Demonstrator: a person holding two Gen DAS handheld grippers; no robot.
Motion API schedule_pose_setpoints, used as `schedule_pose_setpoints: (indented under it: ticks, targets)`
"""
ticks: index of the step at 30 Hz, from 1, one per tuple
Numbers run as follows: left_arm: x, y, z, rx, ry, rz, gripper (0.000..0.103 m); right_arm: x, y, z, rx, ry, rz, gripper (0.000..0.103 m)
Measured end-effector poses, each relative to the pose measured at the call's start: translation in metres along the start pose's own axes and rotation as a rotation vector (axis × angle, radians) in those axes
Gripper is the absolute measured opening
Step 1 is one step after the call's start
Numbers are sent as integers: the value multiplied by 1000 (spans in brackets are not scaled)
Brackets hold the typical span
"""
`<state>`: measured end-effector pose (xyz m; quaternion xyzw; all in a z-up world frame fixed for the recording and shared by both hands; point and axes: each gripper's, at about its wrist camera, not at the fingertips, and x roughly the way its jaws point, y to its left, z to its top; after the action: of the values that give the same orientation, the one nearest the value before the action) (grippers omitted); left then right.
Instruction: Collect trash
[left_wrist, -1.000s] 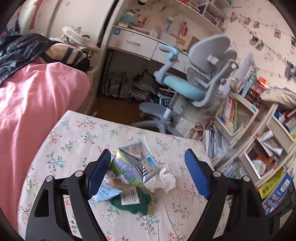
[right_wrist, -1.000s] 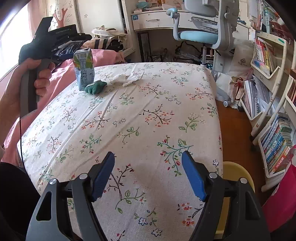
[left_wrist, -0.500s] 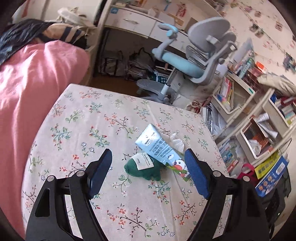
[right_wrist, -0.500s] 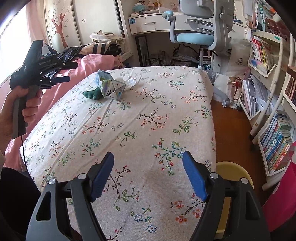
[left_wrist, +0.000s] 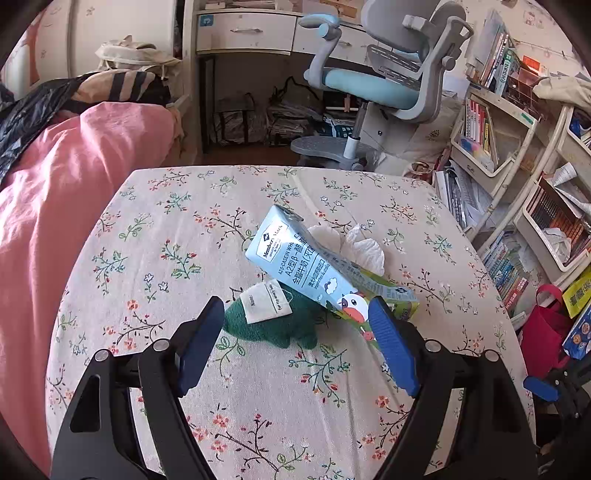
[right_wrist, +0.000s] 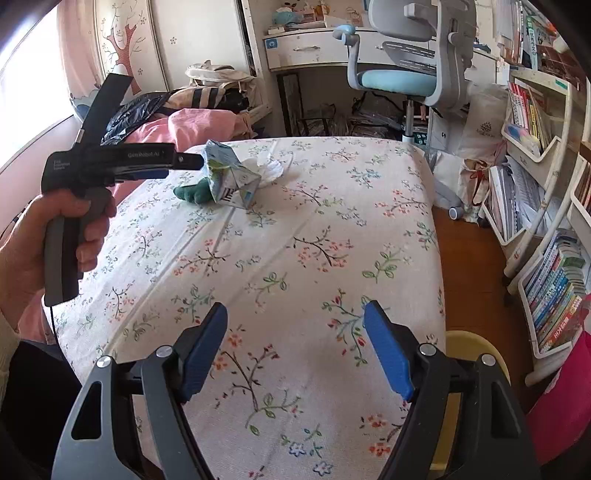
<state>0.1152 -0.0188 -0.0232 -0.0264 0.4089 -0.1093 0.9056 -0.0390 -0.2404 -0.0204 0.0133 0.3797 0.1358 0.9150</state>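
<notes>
Surface: floral cloth covers the counter (left_wrist: 155, 258); pink bedding (left_wrist: 66, 177) runs along its left edge.
Milk carton: pale blue carton (left_wrist: 306, 266) lies tipped on its side near the far left part of the counter, its lower end resting on the green plush toy (left_wrist: 273, 325), its upper end raised and pointing away from the left camera. In the right wrist view the same carton (right_wrist: 231, 177) shows its grey base toward the camera.
Tissue: crumpled white tissue (left_wrist: 362, 247) sits just behind the carton, touching it.
Plush toy: dark green, white tag on top, partly under the carton.
Left gripper: left gripper (left_wrist: 295, 343) hovers just short of the toy and carton, fingers (left_wrist: 201, 343) spread wide, gripping nothing; the carton's cow-printed end lies next to the right finger. From the right wrist view the left gripper (right_wrist: 184, 160) is held level by a hand (right_wrist: 40, 236), its tip at the carton's top.
Right gripper: right gripper (right_wrist: 295, 347) is over the near part of the counter, well apart from the trash, fingers (right_wrist: 388, 354) released and wide, nothing between them.
Surroundings: desk chair (left_wrist: 388, 70) with blue seat beyond the far edge; bookshelves (right_wrist: 543, 206) to the right; a yellow stool (right_wrist: 472, 354) below the near right corner.
</notes>
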Motion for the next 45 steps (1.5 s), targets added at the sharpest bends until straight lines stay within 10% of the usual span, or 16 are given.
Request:
schedule_pose_setpoints:
  ticks: [29, 45]
  targets:
    - [-13, 39, 22, -89, -41, 73, 77, 105, 91, 88, -389, 5, -124, 73]
    - [2, 40, 21, -131, 22, 13, 77, 107, 81, 91, -412, 74, -129, 32]
